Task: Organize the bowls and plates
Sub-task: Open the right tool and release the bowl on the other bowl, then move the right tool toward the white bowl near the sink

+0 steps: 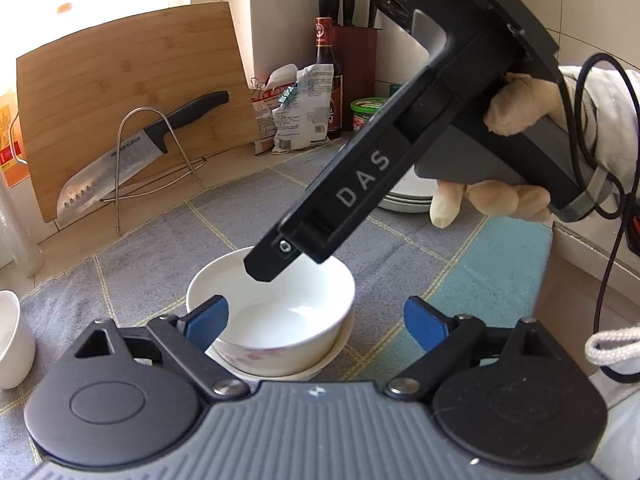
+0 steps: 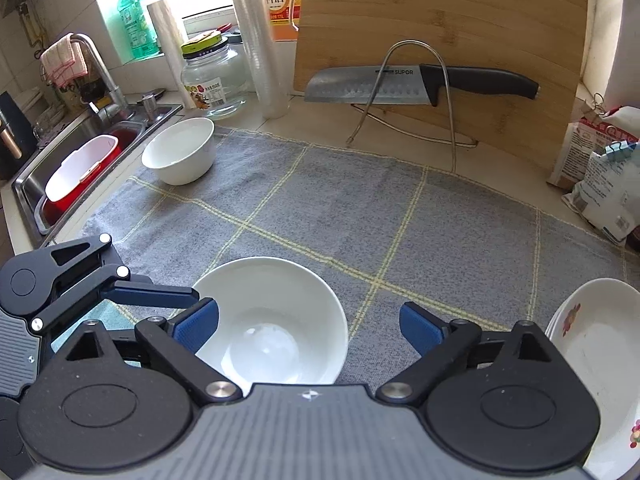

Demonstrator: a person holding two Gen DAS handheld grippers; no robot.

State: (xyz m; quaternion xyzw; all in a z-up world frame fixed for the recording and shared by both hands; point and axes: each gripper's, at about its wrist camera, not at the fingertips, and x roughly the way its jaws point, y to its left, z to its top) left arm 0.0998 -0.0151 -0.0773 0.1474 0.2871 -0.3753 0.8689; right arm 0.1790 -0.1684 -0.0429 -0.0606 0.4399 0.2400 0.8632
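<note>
On the grey checked mat (image 2: 320, 208), both hand-held grippers, left (image 1: 316, 322) and right (image 2: 308, 326), hang open over nested white bowls (image 1: 276, 320); another bowl (image 2: 180, 150) sits at 10 o'clock.

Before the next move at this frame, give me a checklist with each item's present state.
1. Left gripper jaws open, nothing clamped: ok.
2. Right gripper jaws open, nothing clamped: ok.
3. White ceramic bowl nested in the bowl below: ok.
4. Nested pair sits level: cannot tell.
5. Second loose white bowl at the grey checked cloth's far corner awaits stacking: not ok.
6. Flowered white plates stacked apart from the bowls: ok.
</note>
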